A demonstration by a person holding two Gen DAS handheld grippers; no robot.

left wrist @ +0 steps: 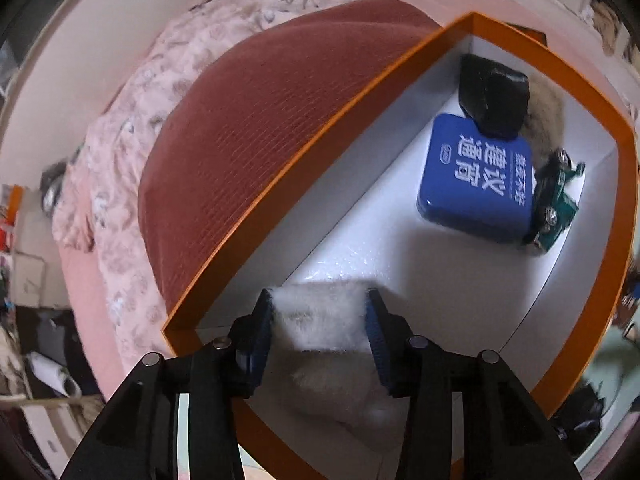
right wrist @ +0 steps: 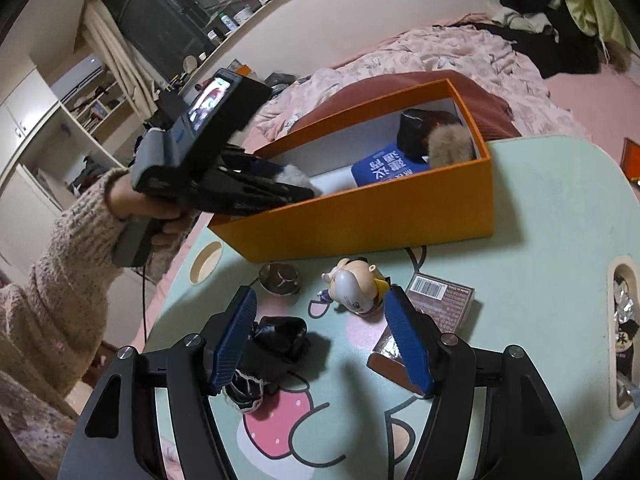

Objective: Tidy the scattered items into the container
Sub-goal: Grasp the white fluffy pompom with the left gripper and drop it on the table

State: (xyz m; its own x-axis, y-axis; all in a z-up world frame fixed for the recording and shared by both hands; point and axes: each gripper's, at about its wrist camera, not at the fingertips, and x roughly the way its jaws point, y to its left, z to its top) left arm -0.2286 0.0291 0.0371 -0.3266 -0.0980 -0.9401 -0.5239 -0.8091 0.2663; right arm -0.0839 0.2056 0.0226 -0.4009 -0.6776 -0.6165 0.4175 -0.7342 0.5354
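I have the white fluffy piece pinched between the pads of my left gripper, hanging over the near corner of the orange box, inside its rim. Already in the box, toward one o'clock in the left wrist view: the blue tin, a black pouch leaning on it, a brown fur ball and a green toy car. By my reckoning that is about half the job.

Left on the mint tabletop, seen from the right wrist: a black crumpled item at about nine o'clock from my right gripper, whose jaws stand apart with nothing clamped; a cartoon figurine at twelve; a round metal piece at eleven; a brown card box at two.

White floor lies bare below the fluffy piece, so I judge the drop clear. The box walls are tall and the left gripper crosses the near wall closely; lifting out needs care.
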